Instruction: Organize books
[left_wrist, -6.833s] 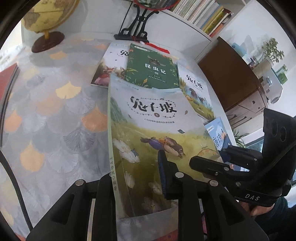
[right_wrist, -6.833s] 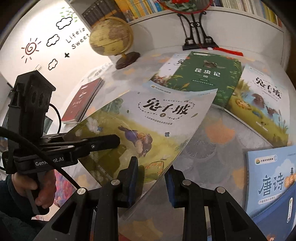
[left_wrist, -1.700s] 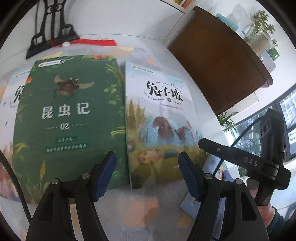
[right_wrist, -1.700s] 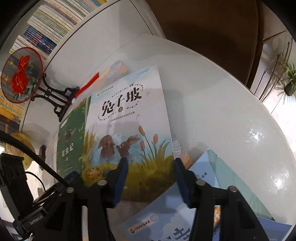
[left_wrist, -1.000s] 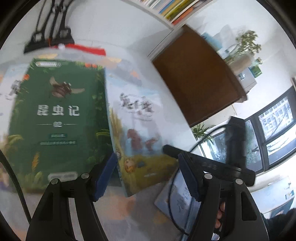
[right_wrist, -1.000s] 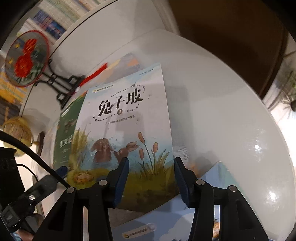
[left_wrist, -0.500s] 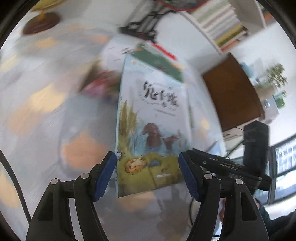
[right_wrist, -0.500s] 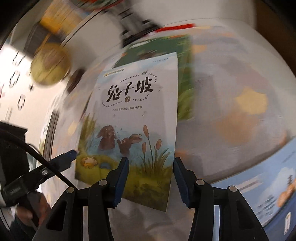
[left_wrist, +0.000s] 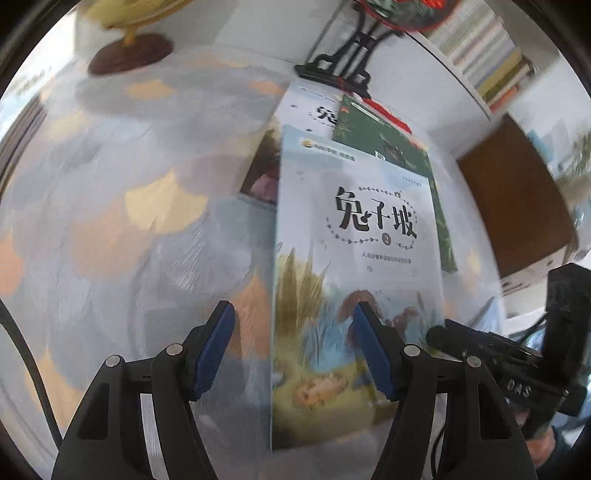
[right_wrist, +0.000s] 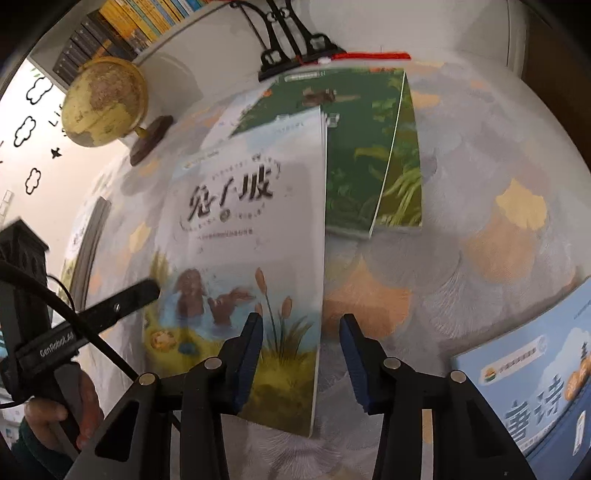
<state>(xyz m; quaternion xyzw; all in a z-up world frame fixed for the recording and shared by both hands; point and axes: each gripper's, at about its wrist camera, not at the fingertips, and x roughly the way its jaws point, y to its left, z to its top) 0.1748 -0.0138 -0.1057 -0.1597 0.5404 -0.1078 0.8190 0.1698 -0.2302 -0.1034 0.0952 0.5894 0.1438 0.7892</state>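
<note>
A pale illustrated paperback with black Chinese title lettering and a scene of brown animals among reeds (left_wrist: 354, 280) lies between both claws on the table's grey cloth patterned with orange and yellow fan-shaped leaves (left_wrist: 122, 229). The left gripper (left_wrist: 293, 349) straddles the book's spine edge; its blue-padded jaws are narrowing, the right pad over the cover, the left pad over bare cloth, and neither visibly presses the book. The right gripper (right_wrist: 301, 356) straddles the opposite, page edge — its jaws are also closing, with no pinch to be seen. At the book's 12 o'clock a dark green paperback with leaf artwork (right_wrist: 369, 162) lies partly under it. A yellowed globe on a brown wooden base (right_wrist: 105, 107) stands at 10 o'clock in the right wrist view, and a light blue book (right_wrist: 532, 380) lies at 4 o'clock, well apart.
</note>
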